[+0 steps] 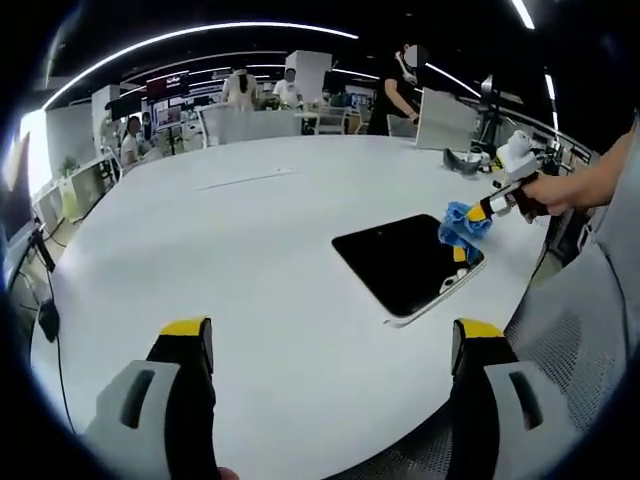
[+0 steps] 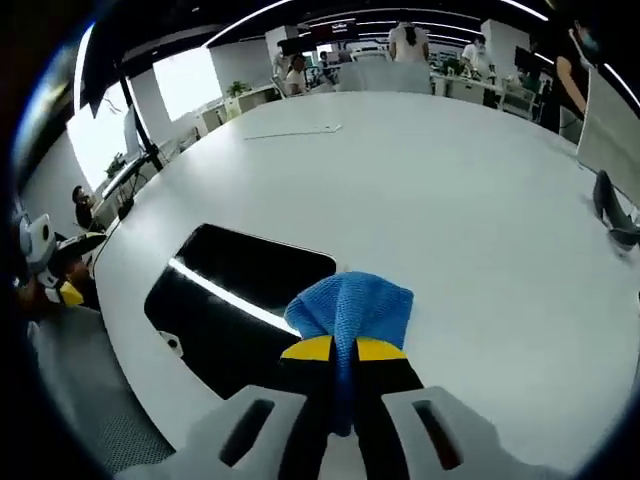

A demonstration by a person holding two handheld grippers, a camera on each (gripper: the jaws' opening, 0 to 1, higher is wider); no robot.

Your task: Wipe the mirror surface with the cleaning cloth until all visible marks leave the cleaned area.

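Note:
A dark rectangular mirror [image 1: 405, 262] with a white rim lies flat on the white table [image 1: 250, 260]. In the left gripper view my left gripper [image 1: 330, 345] is open, its yellow-tipped jaws wide apart above the near table edge, short of the mirror. At the mirror's far right corner my right gripper [image 1: 478, 218] holds the blue cleaning cloth [image 1: 462, 226] down on the glass. In the right gripper view my right gripper [image 2: 344, 350] is shut on the blue cloth [image 2: 352, 305], which bunches over the mirror [image 2: 235, 290] edge. A light strip reflects in the glass.
A dark object [image 1: 462, 162] lies on the table's far right. A long thin white strip [image 1: 245, 180] rests farther back. Several people and desks [image 1: 250, 100] stand behind the table. A grey mesh chair back [image 1: 580, 340] is at right; a person's hand [image 1: 565, 190] holds the right gripper.

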